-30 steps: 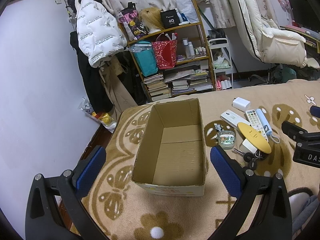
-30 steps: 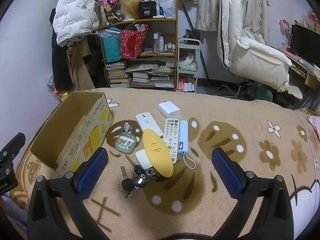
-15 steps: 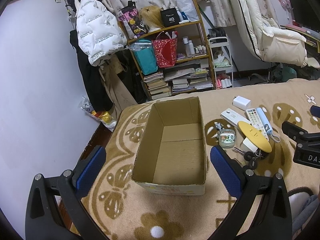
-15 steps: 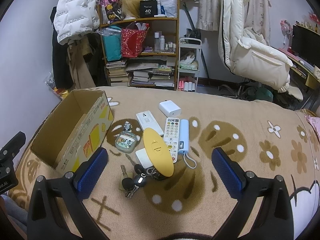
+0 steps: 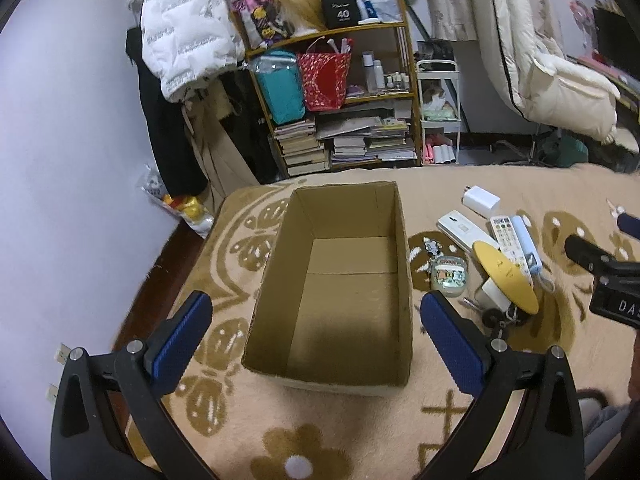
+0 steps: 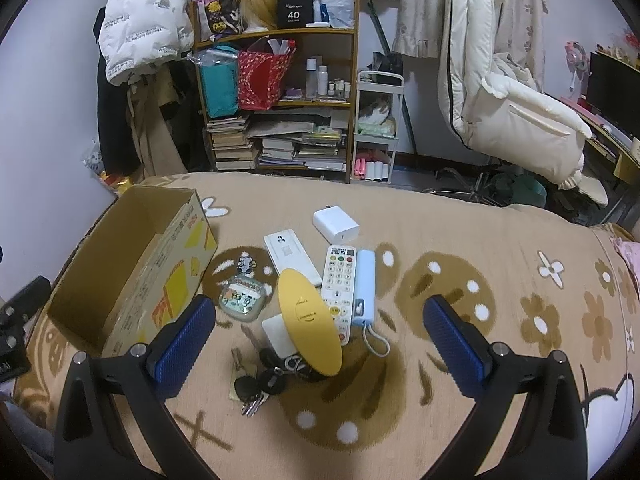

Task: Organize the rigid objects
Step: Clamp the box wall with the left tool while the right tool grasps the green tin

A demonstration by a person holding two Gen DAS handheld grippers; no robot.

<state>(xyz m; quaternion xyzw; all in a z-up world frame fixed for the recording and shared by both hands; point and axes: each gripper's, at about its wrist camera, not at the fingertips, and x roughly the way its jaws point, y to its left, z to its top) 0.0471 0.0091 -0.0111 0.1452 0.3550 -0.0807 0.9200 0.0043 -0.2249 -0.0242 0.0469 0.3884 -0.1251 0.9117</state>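
Both grippers gape empty: left gripper over cardboard box, right gripper over clutter.

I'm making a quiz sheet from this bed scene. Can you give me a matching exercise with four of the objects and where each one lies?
Things:
1. cardboard box
2. white charger block
3. bunch of keys
4. light blue power bank

Places:
A. nearest the right gripper, below the yellow oval disc
B. farthest back of the small items
C. left of all the small items, open and empty
D. right beside the white remote with coloured buttons

Pairs: 1-C, 2-B, 3-A, 4-D
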